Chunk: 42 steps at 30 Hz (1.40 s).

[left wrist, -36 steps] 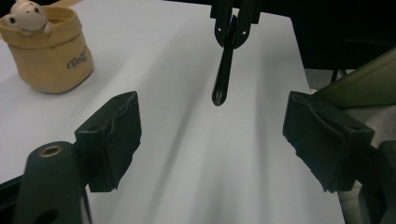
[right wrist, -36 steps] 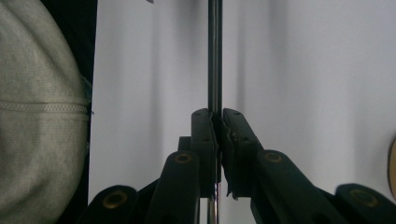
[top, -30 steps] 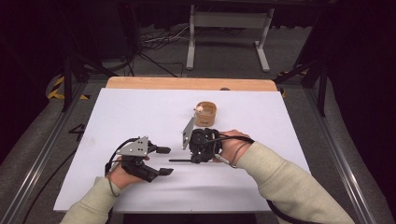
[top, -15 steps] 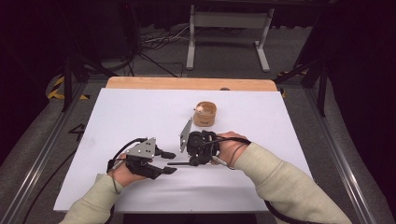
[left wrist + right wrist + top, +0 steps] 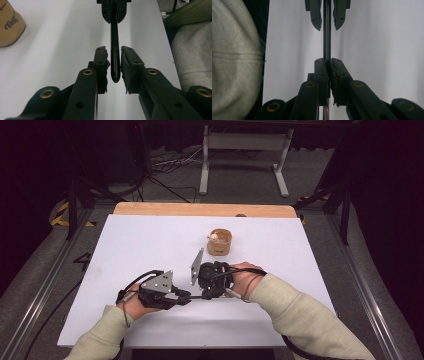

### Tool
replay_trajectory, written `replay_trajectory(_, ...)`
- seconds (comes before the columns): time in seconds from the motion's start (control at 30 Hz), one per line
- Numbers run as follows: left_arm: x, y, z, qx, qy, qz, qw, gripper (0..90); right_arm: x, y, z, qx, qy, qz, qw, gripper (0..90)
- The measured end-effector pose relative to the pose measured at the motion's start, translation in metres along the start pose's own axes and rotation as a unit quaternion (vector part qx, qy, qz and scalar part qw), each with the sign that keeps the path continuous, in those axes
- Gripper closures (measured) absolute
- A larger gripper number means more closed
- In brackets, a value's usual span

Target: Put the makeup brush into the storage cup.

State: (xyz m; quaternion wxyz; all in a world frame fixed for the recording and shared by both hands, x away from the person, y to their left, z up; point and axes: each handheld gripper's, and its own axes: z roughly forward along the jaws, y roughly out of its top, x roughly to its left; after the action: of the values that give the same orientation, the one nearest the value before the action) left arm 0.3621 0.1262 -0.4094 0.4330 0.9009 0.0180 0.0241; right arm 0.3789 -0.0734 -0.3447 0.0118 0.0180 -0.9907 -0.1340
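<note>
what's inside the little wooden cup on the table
In the high view, the wooden cup holds a small pale round thing at its left rim. The cup's wall hides the rest of its inside.

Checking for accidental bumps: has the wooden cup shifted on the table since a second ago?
No. The wooden cup stands at the same spot, just below the table's wooden far edge and right of its middle.

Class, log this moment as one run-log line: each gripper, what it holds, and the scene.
left gripper: closing round rod, slight gap | right gripper: shut on rod | cup: on table, untouched
</note>
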Motion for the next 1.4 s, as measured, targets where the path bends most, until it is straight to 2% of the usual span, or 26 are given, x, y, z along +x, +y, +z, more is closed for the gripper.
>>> replay_trajectory(0.13, -0.001, 0.0, 0.002, 0.01, 0.001, 0.004, 0.9999, 81.8, 0.0, -0.001, 0.001, -0.004, 0.002, 0.001, 1.0, 84.0)
replay_trajectory(0.33, -0.002, 0.0, 0.004, 0.02, -0.006, 0.011, 0.9997, 82.6, 0.0, -0.001, 0.003, 0.003, 0.007, -0.001, 1.0, 84.0)
replay_trajectory(0.6, -0.003, 0.0, 0.004, 0.027, 0.004, 0.017, 0.9995, 83.1, 0.001, -0.001, 0.004, 0.003, 0.009, 0.001, 1.0, 84.0)
replay_trajectory(0.83, -0.003, 0.0, 0.002, 0.026, 0.009, 0.016, 0.9995, 83.4, -0.001, -0.006, 0.003, -0.025, 0.006, 0.005, 0.9997, 82.8)
replay_trajectory(0.87, -0.004, 0.0, 0.002, 0.027, 0.012, 0.015, 0.9994, 83.4, -0.001, -0.008, 0.001, -0.03, 0.004, 0.007, 0.9995, 75.7)
replay_trajectory(0.9, -0.004, 0.0, 0.002, 0.027, 0.012, 0.014, 0.9995, 83.4, -0.001, -0.008, 0.001, -0.03, 0.004, 0.007, 0.9995, 75.7)
replay_trajectory(1.0, -0.003, -0.001, 0.001, 0.022, 0.017, 0.013, 0.9995, 83.3, -0.001, -0.014, -0.002, -0.055, -0.01, 0.009, 0.9984, 64.5)
replay_trajectory(1.03, -0.002, -0.001, 0.0, 0.02, 0.016, 0.013, 0.9996, 83.4, -0.001, -0.015, -0.002, -0.059, -0.013, 0.01, 0.9981, 59.7)
replay_trajectory(1.1, -0.002, -0.001, -0.001, 0.016, 0.017, 0.013, 0.9996, 83.4, -0.002, -0.019, -0.004, -0.071, -0.027, 0.023, 0.9968, 44.7)
replay_trajectory(1.13, -0.002, -0.002, -0.001, 0.014, 0.018, 0.013, 0.9997, 83.3, -0.003, -0.022, -0.005, -0.082, -0.036, 0.036, 0.9953, 36.5)
replay_trajectory(1.2, -0.002, -0.002, -0.002, 0.011, 0.018, 0.011, 0.9997, 83.3, -0.004, -0.027, -0.007, -0.103, -0.037, 0.054, 0.9926, 29.5)
replay_trajectory(1.33, -0.002, -0.003, -0.002, 0.007, 0.017, 0.01, 0.9998, 83.3, -0.003, -0.038, -0.01, -0.146, -0.04, 0.058, 0.9868, 22.6)
replay_trajectory(1.4, -0.002, -0.003, -0.002, 0.005, 0.02, 0.011, 0.9997, 83.3, -0.001, -0.044, -0.013, -0.171, -0.042, 0.067, 0.9821, 20.5)
